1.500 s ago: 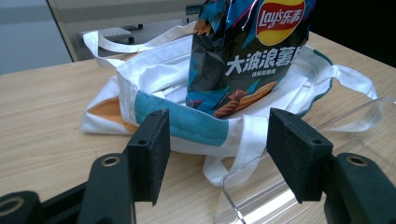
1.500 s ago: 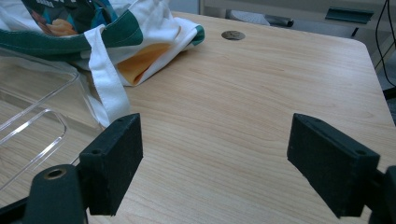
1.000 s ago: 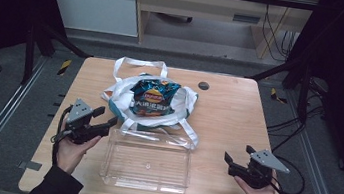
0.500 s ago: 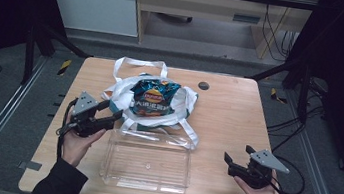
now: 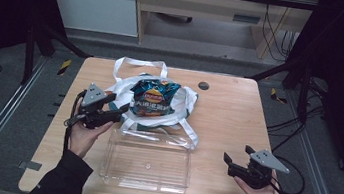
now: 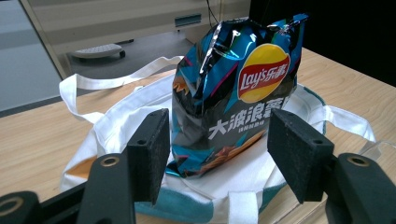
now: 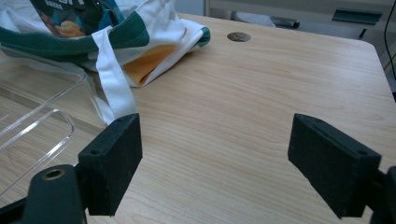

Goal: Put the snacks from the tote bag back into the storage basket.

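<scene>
A blue Lay's chip bag [image 5: 154,98] [image 6: 233,93] lies on a white tote bag with green trim [image 5: 186,104] [image 6: 121,126] [image 7: 154,37] at the table's middle. My left gripper [image 5: 118,111] [image 6: 219,158] is open at the tote's left edge, its jaws pointing at the chip bag and standing just short of it. In front of the tote sits a clear plastic tray [image 5: 147,160] [image 7: 28,135], with nothing in it. My right gripper [image 5: 237,156] [image 7: 219,163] is open near the table's front right, over bare wood, with nothing between its jaws.
The tote's white straps [image 5: 141,65] trail toward the far edge, and another strap [image 5: 190,132] lies over the tray's far rim. A round cable hole [image 5: 203,85] [image 7: 239,36] sits in the wooden table [image 5: 228,114]. Cabinets stand beyond the table.
My left gripper has moved forward and to the right, up to the tote's left edge, facing the chip bag. The right gripper has stayed where it was.
</scene>
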`<action>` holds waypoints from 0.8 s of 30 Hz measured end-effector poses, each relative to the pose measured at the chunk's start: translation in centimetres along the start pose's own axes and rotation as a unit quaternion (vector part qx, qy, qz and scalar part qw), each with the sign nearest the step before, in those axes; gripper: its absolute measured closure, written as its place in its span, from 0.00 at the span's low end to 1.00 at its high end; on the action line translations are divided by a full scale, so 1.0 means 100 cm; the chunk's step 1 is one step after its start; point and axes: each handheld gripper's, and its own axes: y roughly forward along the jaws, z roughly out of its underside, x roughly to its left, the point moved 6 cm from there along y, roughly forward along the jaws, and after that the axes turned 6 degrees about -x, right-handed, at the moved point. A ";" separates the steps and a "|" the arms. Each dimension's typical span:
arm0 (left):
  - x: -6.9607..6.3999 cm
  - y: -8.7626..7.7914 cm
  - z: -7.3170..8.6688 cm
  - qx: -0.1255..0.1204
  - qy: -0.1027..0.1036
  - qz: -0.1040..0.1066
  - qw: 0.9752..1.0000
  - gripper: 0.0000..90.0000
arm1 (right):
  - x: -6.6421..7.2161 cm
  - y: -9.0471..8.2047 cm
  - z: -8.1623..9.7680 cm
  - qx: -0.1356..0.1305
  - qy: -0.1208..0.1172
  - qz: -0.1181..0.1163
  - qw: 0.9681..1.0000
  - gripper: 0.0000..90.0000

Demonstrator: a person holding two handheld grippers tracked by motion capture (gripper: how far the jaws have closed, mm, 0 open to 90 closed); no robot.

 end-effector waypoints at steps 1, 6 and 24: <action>0.000 0.000 0.000 0.000 0.000 0.000 1.000 0.43 | 0.000 0.000 0.000 0.000 -0.001 0.000 1.000 0.20; 0.001 0.008 -0.005 -0.001 -0.001 -0.002 1.000 0.43 | 0.000 0.001 0.000 0.000 0.000 -0.001 1.000 0.20; 0.002 0.023 -0.018 -0.001 0.014 -0.009 1.000 0.43 | 0.001 0.002 0.001 0.005 -0.009 -0.004 1.000 0.20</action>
